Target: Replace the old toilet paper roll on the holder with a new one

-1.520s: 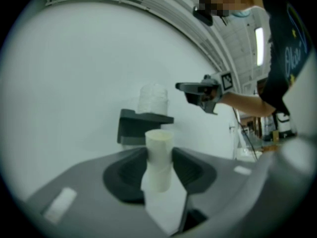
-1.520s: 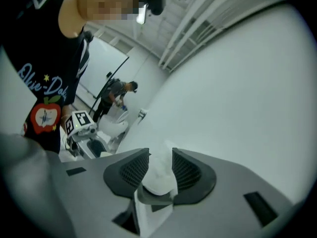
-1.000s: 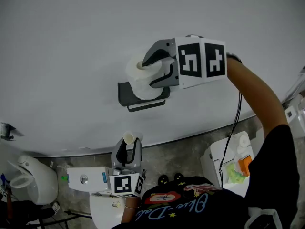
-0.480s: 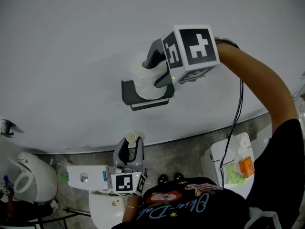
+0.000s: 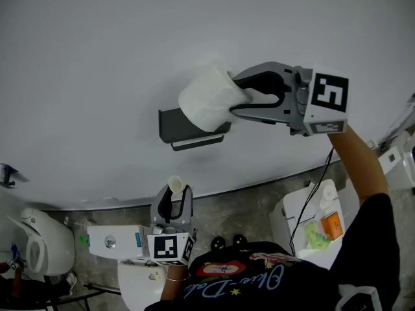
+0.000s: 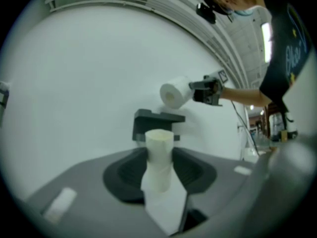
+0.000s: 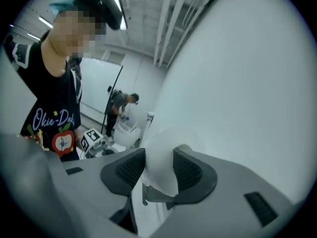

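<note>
My right gripper (image 5: 237,98) is closing on the new roll (image 5: 207,99) between its jaws, just above the holder (image 5: 176,124); my left gripper (image 5: 175,197) clamps the old tube (image 5: 175,184).

White roll (image 5: 209,99); cream tube (image 5: 175,185); dark grey holder (image 5: 174,123); pale grey wall (image 5: 97,57).

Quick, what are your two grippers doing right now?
Left hand-held gripper: closed on the thin roll.
Right hand-held gripper: jaws closing, holding the big roll.

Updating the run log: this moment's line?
right gripper: fingers closing on new roll above holder | left gripper: holds old core
</note>
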Demonstrator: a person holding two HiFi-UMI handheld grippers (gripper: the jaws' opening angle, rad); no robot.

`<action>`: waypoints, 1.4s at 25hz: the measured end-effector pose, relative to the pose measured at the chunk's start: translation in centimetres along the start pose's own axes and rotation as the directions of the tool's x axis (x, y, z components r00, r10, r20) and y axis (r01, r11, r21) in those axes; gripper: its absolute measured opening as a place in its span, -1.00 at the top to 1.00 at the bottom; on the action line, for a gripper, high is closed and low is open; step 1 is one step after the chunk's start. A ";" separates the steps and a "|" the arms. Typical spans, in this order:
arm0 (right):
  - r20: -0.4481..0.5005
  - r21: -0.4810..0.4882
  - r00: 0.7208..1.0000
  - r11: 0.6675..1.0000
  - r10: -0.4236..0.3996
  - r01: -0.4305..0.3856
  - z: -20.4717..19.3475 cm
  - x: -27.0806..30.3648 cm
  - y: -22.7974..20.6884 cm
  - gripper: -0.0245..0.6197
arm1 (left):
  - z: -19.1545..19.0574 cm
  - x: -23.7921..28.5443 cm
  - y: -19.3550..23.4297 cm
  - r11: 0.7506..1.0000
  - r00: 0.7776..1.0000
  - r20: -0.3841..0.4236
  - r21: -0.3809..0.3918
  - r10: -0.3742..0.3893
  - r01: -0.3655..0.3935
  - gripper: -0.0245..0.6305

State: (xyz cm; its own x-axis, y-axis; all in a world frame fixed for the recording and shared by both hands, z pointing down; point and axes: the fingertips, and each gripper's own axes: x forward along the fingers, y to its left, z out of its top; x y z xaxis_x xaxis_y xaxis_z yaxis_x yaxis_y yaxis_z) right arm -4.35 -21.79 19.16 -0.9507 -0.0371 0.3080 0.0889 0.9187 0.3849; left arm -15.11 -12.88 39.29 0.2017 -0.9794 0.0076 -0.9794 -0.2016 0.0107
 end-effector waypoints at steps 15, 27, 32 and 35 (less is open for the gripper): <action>0.309 0.639 0.806 0.738 -0.505 0.218 -18.4 -5.4 5.5 0.35 | 0.1 2.3 -2.4 0.996 0.996 -0.044 0.046 -0.079 0.081 0.44; 0.392 0.604 0.873 0.797 -0.291 -0.004 -16.3 4.1 5.8 0.35 | 0.1 -0.3 -1.0 0.999 0.999 -0.044 0.046 -0.007 0.009 0.44; 0.393 0.606 0.885 0.794 -0.251 -0.044 -15.3 8.5 6.6 0.35 | 0.0 -1.1 -0.3 0.999 0.999 -0.044 0.039 0.020 -0.019 0.44; 0.375 0.583 0.892 0.813 -0.253 -0.014 -15.4 9.6 6.9 0.35 | 0.0 -1.5 0.1 0.999 0.999 -0.038 0.035 0.031 -0.030 0.44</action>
State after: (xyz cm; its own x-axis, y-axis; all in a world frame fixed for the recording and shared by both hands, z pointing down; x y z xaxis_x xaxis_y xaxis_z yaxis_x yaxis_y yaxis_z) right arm -8.24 -21.84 38.14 -0.9819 -0.1180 -0.1484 -0.0873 0.9762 -0.1984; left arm -15.47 -11.47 39.24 0.1709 -0.9842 0.0461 -0.9848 -0.1722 -0.0241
